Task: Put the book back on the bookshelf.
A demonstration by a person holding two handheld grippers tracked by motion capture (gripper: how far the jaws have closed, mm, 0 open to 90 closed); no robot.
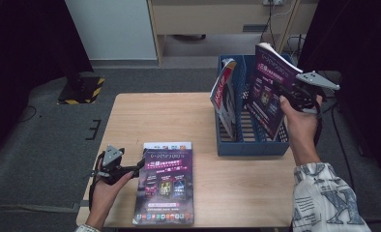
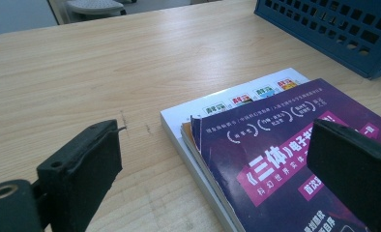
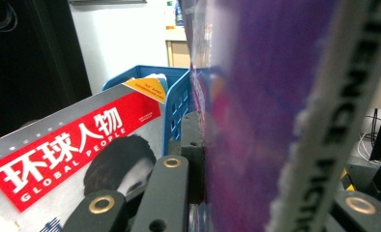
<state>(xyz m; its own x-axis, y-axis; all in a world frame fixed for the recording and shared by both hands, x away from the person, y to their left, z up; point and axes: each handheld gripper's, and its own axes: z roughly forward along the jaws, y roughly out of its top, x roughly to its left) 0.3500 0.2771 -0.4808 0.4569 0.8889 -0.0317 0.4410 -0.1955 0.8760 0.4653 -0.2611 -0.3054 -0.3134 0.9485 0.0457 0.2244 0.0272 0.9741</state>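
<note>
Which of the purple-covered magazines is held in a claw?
The purple magazine over the blue rack, clamped upright in the right claw. The other purple one lies flat on the table by the open left claw.
</note>
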